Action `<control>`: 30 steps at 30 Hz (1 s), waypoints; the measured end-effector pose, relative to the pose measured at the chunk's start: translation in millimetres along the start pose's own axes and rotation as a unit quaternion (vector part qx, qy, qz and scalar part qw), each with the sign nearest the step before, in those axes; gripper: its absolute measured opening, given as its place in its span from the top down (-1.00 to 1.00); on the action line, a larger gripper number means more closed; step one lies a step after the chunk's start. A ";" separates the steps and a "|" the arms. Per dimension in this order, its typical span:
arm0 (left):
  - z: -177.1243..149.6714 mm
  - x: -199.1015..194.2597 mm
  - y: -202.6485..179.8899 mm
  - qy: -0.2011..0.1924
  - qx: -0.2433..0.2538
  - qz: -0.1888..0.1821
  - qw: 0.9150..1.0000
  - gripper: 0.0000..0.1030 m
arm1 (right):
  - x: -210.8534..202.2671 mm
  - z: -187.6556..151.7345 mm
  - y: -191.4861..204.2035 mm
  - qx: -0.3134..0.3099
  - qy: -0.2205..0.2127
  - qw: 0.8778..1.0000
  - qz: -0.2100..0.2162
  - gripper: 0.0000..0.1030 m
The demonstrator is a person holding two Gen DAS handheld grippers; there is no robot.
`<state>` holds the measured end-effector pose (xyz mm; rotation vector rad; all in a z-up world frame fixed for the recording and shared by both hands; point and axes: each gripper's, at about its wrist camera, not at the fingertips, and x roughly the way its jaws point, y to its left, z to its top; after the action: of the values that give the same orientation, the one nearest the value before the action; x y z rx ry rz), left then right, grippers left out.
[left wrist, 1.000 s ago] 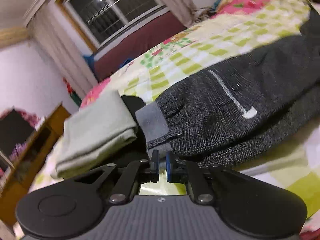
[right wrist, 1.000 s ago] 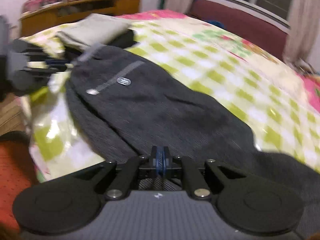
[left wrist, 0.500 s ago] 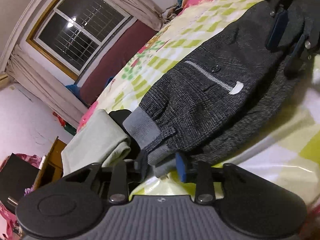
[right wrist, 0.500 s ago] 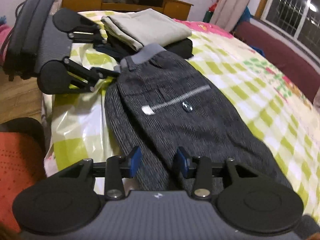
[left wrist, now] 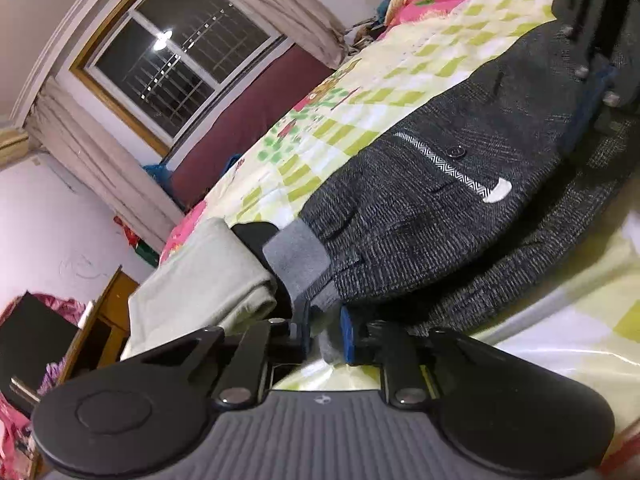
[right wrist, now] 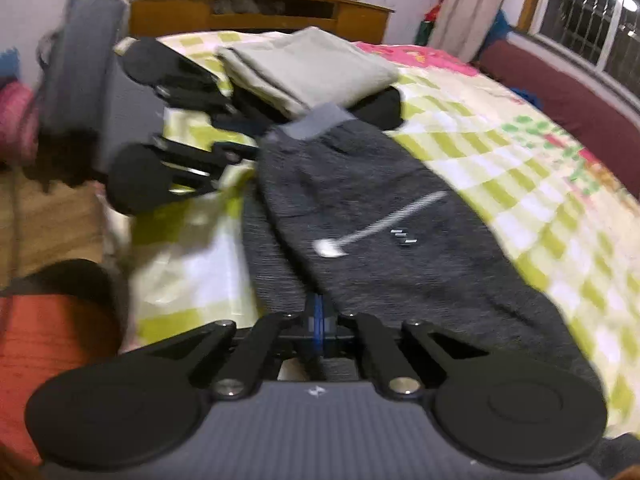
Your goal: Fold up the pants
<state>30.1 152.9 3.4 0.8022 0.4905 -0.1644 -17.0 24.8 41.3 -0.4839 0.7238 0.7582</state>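
The dark grey pants (left wrist: 440,216) are lying lengthwise on the bed (left wrist: 360,120), on its green-checked bedspread, stretching away ahead of both tools. The left hand-held gripper (left wrist: 326,334) is clamping the grey waistband (left wrist: 298,258) between its blue pads, at the near corner of the pants. Just to the left of that hand-held gripper, a folded pale green garment (left wrist: 200,280) is resting on a folded black one (left wrist: 256,236), right beside the waistband. The right hand-held gripper (right wrist: 318,320) is sitting with its jaws pressed together at the near edge of the pants, further down the leg; whether cloth is pinched there, I cannot tell. Ahead of it, the back pocket's light trim (right wrist: 380,224) is facing up.
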 end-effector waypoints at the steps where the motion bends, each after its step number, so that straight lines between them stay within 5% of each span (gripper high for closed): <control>1: -2.3 2.7 -1.5 0.010 -0.002 -0.002 1.000 0.53 | 2.0 -1.0 4.8 -0.009 -0.001 1.000 0.002 1.00; 8: -13.2 1.5 -4.8 0.043 -0.012 -0.005 0.999 0.51 | -6.7 -7.3 -13.7 0.032 -0.014 0.999 -0.010 0.97; 15: 17.2 -28.1 5.7 0.009 -0.052 0.002 0.999 0.40 | -58.7 -57.0 -89.1 0.165 -0.001 0.981 -0.106 0.88; 19: 23.5 -10.7 -28.2 0.040 -0.006 -0.054 0.998 0.36 | -88.7 -107.6 -135.6 0.273 0.022 0.945 -0.180 0.76; 23: 29.9 -6.5 -49.2 0.063 0.039 -0.045 0.996 0.51 | -125.6 -151.2 -179.5 0.355 0.005 0.901 -0.250 0.69; 25: 44.6 -14.8 -44.2 0.051 0.027 -0.039 0.998 0.36 | -142.1 -173.9 -204.9 0.407 -0.012 0.871 -0.275 0.54; 30: 101.3 -20.9 -62.5 0.009 0.008 -0.033 0.999 0.44 | -157.9 -216.4 -260.4 0.491 -0.051 0.810 -0.316 0.49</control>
<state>27.9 35.6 32.8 0.8030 0.5342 -0.2231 11.2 -347.6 50.6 0.2802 0.6950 -0.2683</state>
